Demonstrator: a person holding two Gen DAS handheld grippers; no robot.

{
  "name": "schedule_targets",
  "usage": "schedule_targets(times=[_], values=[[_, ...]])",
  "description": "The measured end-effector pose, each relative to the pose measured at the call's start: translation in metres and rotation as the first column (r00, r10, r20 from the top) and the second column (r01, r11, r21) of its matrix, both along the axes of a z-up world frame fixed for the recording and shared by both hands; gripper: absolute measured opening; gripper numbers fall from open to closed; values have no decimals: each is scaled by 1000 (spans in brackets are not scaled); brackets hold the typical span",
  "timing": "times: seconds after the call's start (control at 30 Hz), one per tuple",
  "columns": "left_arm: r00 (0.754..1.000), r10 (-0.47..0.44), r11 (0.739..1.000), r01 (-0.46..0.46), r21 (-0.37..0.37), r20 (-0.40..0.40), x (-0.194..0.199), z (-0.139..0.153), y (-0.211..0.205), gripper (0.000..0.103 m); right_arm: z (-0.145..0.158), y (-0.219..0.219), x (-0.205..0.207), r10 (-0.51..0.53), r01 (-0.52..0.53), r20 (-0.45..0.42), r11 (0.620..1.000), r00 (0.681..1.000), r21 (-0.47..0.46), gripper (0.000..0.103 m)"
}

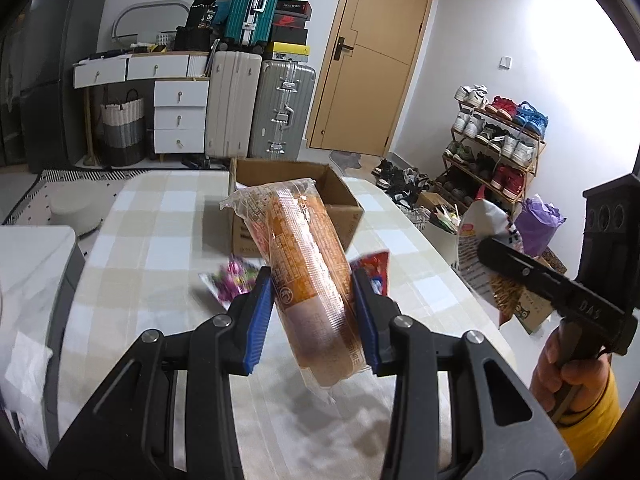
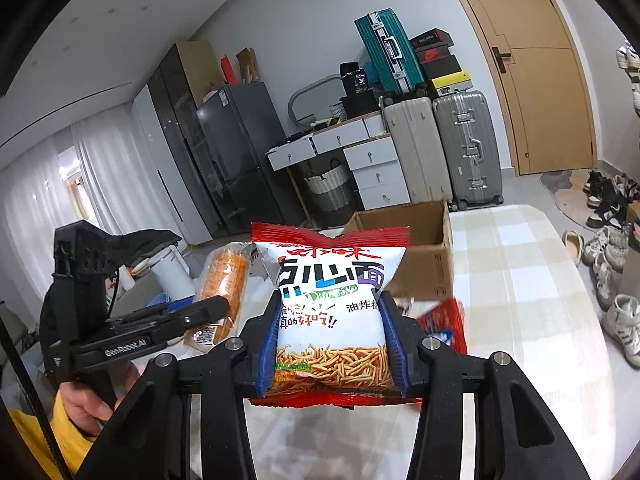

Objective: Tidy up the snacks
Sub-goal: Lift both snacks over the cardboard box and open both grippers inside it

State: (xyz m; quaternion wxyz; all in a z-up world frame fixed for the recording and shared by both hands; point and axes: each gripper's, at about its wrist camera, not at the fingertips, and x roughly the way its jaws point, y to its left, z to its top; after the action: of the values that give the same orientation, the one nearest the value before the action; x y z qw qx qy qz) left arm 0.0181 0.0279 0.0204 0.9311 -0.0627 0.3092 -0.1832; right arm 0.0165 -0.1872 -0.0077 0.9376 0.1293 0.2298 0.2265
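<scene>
Now, left claw (image 1: 312,316): blue pads pressed on both sides of a long clear-wrapped orange biscuit pack (image 1: 304,272), held clear above the table (image 1: 160,216).
Right claw (image 2: 330,344): narrowed onto a white and red noodle-snack bag (image 2: 332,308), gripped by its lower half, upright.
Cardboard box (image 1: 340,208): open on the checked table, just beyond both packs.
Loose snacks: a pink packet (image 1: 232,284) and a red packet (image 2: 444,320) lie on the table near the box.

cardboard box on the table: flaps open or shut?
Open. The cardboard box shows its inner walls from above in the left wrist view, and its top flaps are not folded over in the right wrist view. Contents cannot be seen.
</scene>
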Motion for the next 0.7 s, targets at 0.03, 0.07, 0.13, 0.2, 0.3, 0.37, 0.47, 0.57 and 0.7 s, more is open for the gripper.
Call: schedule_targets(times=[0.03, 0.07, 0.13, 0.2, 0.3, 0.37, 0.47, 0.57, 0.7], values=[[1000, 0, 1000, 0, 5, 3, 9, 2, 0, 35, 2, 0, 5, 2, -2, 0, 1000, 1000, 1, 45], [1000, -2, 1000, 2, 12, 6, 18, 5, -1, 35, 6, -1, 12, 7, -7, 0, 1000, 1000, 5, 45], [1000, 0, 1000, 0, 17, 12, 37, 12, -2, 35, 13, 1, 27, 17, -17, 4, 1000, 1000, 4, 45], [1000, -7, 1000, 7, 23, 14, 54, 17, -4, 35, 21, 2, 43, 20, -20, 9, 1000, 1000, -3, 45], [1000, -16, 999, 16, 34, 13, 82, 27, -8, 35, 32, 3, 68, 33, -33, 3, 999, 999, 12, 45], [1000, -8, 999, 8, 43, 15, 103, 34, -11, 35, 41, 3, 88, 41, -41, -6, 999, 999, 20, 45], [1000, -7, 999, 7, 35, 0, 141, 42, -15, 35, 52, 7, 119, 40, -40, -8, 999, 999, -2, 45], [1000, 8, 1000, -8, 30, -13, 179, 48, -17, 35, 60, 9, 151, 34, -34, -21, 999, 999, -13, 45], [999, 18, 999, -17, 38, -39, 234, 51, -25, 35, 64, 12, 191, 24, -25, -44, 1000, 999, -19, 45]])
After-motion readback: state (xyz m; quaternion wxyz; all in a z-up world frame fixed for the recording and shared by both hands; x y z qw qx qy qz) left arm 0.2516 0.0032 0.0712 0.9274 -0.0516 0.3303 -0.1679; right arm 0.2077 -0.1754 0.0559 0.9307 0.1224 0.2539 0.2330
